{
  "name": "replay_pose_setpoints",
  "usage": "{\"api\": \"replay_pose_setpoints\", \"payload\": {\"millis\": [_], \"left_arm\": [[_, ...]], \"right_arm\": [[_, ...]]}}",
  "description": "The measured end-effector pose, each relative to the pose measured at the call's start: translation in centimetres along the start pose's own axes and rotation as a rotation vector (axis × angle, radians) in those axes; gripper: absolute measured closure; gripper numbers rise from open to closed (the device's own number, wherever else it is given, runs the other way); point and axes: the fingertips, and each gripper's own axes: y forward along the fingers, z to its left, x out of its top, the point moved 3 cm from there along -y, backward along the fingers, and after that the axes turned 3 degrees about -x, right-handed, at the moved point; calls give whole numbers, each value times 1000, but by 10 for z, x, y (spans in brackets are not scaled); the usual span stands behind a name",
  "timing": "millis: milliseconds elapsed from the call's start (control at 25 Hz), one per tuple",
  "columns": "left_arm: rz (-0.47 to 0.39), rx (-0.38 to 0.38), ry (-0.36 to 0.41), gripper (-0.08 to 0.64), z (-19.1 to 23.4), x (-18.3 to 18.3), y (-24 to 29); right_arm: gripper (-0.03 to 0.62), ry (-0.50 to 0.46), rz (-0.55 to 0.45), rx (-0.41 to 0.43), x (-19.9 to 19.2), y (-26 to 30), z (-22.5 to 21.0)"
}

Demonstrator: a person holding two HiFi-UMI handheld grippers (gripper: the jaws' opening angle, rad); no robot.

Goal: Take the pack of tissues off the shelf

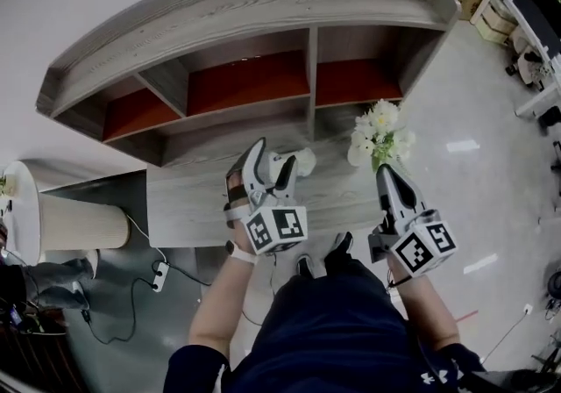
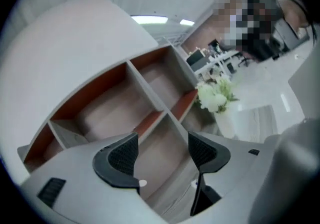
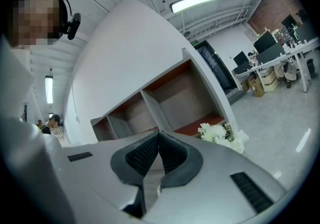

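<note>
**Operator:** How far along am I?

**Spotter:** Close to done, I'd say. Every compartment of the shelf (image 1: 245, 5) that you can see from the head view and both gripper views is bare, just grey boards and red back panels. No pack of tissues sits in any of them.

**Operator:** So where is the pack?

**Spotter:** Neither of your claws has it. Your left gripper (image 1: 274, 151) is released, with its jaws wide apart, and its own view shows only shelf boards in the gap. Your right gripper (image 1: 386, 174) is clenched, pad against pad, with nothing pinched between. Just beside your left gripper's tip there is a small white object (image 1: 304, 160) low on the counter (image 1: 202, 198) below the shelf. That may be the pack, set down, but it is partly hidden and too blurred for me to be sure.

**Operator:** Anything left to do?

**Spotter:** If that white object is the pack, you only have to draw clear. If not, you need to find it, because it isn't in view elsewhere. Mind the flowers (image 1: 379, 132) near your right gripper.

**Operator:** Any labels to read?

**Spotter:** None legible. The marker cubes (image 1: 276, 229) carry black-and-white squares, not words. There's a small white logo (image 1: 436, 376) on your dark clothing, too tiny to name.
</note>
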Motion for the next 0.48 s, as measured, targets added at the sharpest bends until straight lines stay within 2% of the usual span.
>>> {"api": "replay_pose_setpoints", "payload": {"millis": [240, 400, 480], "left_arm": [[-138, 47, -108, 250, 33, 46, -51], [-291, 24, -265, 364, 50, 69, -83], [-361, 22, -270, 408, 57, 77, -96]], "right_arm": [[580, -38, -49, 27, 23, 3, 18], [580, -77, -80, 41, 34, 6, 30], [580, -102, -90, 50, 37, 6, 37]]}}
